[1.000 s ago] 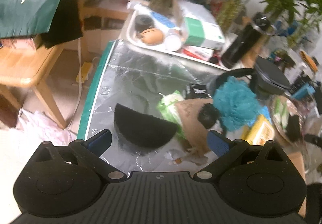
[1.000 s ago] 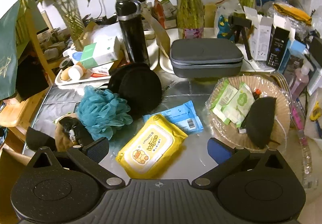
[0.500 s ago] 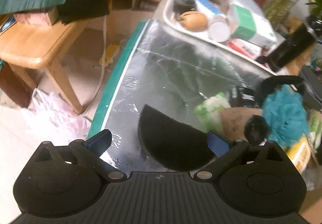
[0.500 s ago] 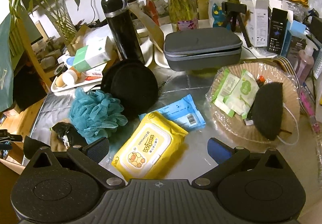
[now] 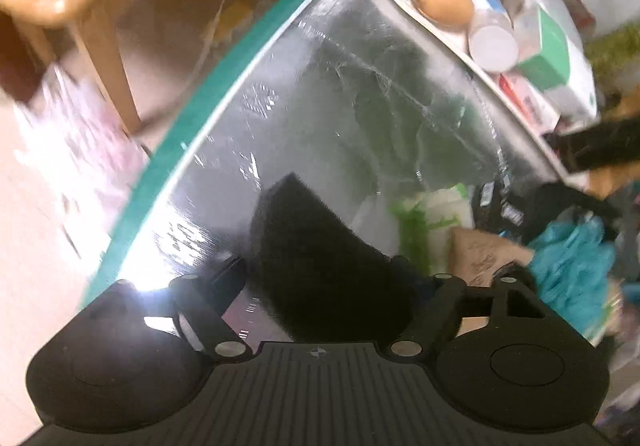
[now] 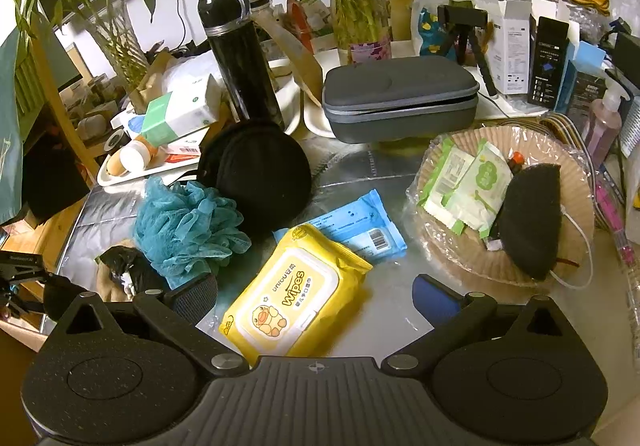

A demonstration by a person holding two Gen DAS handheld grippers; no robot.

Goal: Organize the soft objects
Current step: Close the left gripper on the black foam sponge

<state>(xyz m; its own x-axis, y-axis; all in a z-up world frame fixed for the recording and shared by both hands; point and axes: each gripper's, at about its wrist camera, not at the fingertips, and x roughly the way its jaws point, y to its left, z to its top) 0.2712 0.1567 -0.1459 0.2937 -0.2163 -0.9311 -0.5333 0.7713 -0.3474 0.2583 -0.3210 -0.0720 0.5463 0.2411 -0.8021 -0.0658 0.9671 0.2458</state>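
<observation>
Foam, probably: the black half-round sponge [image 5: 320, 266] near the desk's [image 5: 360, 105] left edge should squash, so pinch mid-body. Left gripper [image 5: 320, 278] closes around it, seemingly not yet pressing; right gripper [image 6: 316, 294] hangs open, empty.

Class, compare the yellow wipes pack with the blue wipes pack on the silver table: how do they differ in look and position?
The yellow wipes pack is plump with a white flip lid; the blue wipes pack is flat, showing a barcode. The yellow one overlaps the blue one's corner. Both lie on the silver table.
</observation>
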